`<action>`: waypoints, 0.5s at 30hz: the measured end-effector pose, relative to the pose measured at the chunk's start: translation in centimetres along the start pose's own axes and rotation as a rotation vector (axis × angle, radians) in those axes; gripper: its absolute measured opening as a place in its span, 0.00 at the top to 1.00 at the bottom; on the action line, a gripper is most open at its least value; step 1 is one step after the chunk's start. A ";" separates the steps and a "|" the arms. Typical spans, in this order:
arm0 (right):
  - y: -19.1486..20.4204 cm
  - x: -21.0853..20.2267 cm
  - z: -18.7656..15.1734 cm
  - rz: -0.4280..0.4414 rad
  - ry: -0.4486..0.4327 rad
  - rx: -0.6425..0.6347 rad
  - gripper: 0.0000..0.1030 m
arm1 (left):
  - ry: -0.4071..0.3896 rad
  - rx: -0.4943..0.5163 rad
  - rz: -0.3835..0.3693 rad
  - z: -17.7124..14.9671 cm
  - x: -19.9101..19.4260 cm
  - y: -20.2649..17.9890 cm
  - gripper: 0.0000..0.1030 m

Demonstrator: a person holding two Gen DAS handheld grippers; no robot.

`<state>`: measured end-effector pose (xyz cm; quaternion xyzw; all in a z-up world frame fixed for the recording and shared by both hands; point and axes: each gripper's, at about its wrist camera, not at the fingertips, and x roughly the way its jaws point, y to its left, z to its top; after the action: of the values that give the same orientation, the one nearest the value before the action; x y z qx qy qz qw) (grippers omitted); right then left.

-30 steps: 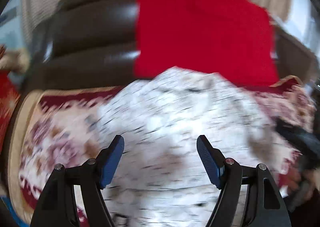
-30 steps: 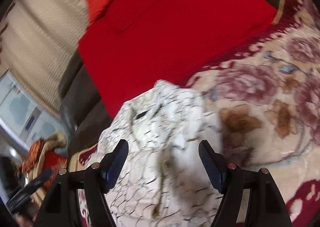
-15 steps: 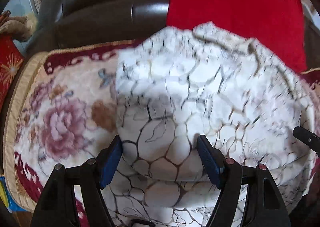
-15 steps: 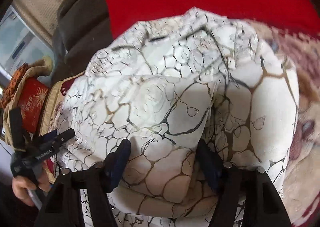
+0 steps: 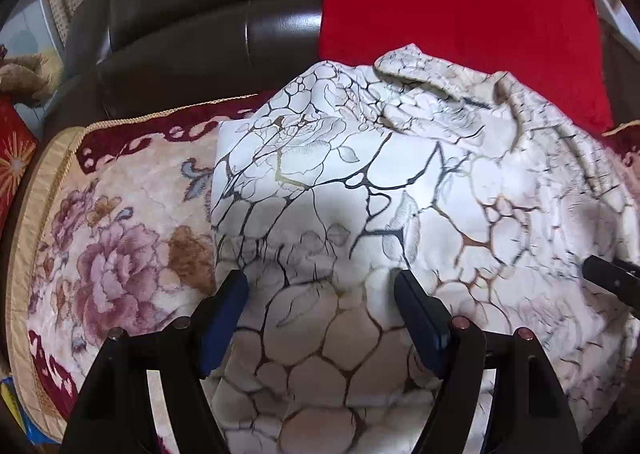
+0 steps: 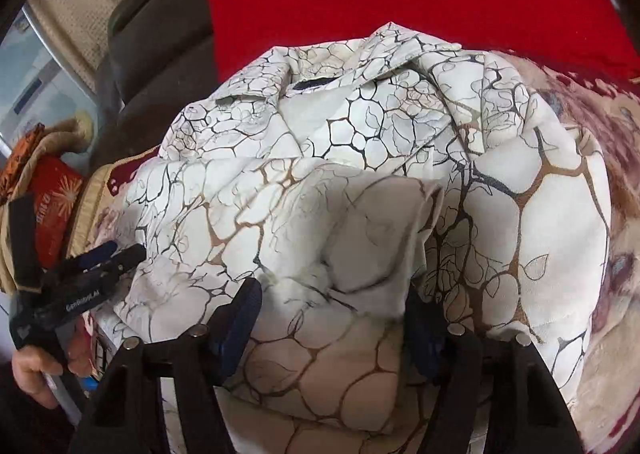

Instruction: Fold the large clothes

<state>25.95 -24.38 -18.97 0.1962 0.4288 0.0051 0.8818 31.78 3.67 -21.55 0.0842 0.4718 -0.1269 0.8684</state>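
Note:
A large white garment (image 5: 360, 194) with a black and gold crackle print lies bunched on a floral sofa cover (image 5: 112, 246). Its collar and a dark neck label (image 6: 316, 83) face up in the right wrist view. My left gripper (image 5: 320, 294) is open, its blue-padded fingers spread low over the near part of the garment (image 6: 360, 194). My right gripper (image 6: 332, 302) is open too, spread over a folded flap of the cloth. The left gripper also shows at the left edge of the right wrist view (image 6: 100, 258), at the garment's left side. The right gripper's tip shows at the right edge of the left wrist view (image 5: 612, 278).
A red blanket (image 5: 460, 2) hangs over the dark brown leather sofa back (image 5: 192, 18) behind the garment. A red cushion (image 6: 52, 206) and brown fabric lie past the sofa's left end. The floral cover's red border (image 6: 600, 86) runs along the right.
Both grippers have dropped down and forward onto the garment, which now fills both views. The views have steadied from heavy blur. Both grippers stay open.

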 end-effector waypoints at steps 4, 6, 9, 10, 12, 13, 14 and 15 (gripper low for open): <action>-1.0 -1.8 -0.3 0.046 -0.050 0.027 0.32 | -0.050 -0.013 -0.041 -1.4 -3.8 1.8 0.26; -1.5 -3.0 -0.5 0.064 -0.098 0.029 0.32 | -0.075 -0.015 -0.044 -3.0 -5.7 3.1 0.26; -1.9 -4.7 -0.7 0.082 -0.153 0.036 0.30 | -0.082 -0.018 -0.037 -6.3 -8.2 5.0 0.26; -2.1 -5.3 -0.6 0.087 -0.164 0.040 0.30 | -0.078 -0.018 -0.028 -7.4 -8.8 5.5 0.26; -2.6 -5.9 -0.7 0.095 -0.183 0.050 0.30 | -0.066 -0.019 -0.017 -9.8 -9.9 6.3 0.26; -2.9 -6.3 -0.8 0.097 -0.191 0.057 0.30 | -0.058 -0.022 -0.010 -11.1 -10.5 6.6 0.26; -3.1 -6.7 -1.0 0.098 -0.194 0.064 0.30 | -0.053 -0.025 -0.002 -12.2 -10.9 6.8 0.26; -3.4 -6.8 -1.3 0.095 -0.193 0.071 0.30 | -0.050 -0.027 0.002 -12.8 -11.0 7.0 0.26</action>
<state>20.11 -28.25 -15.71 0.2471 0.3320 0.0131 0.9103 17.88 15.32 -19.02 0.0700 0.4515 -0.1217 0.8812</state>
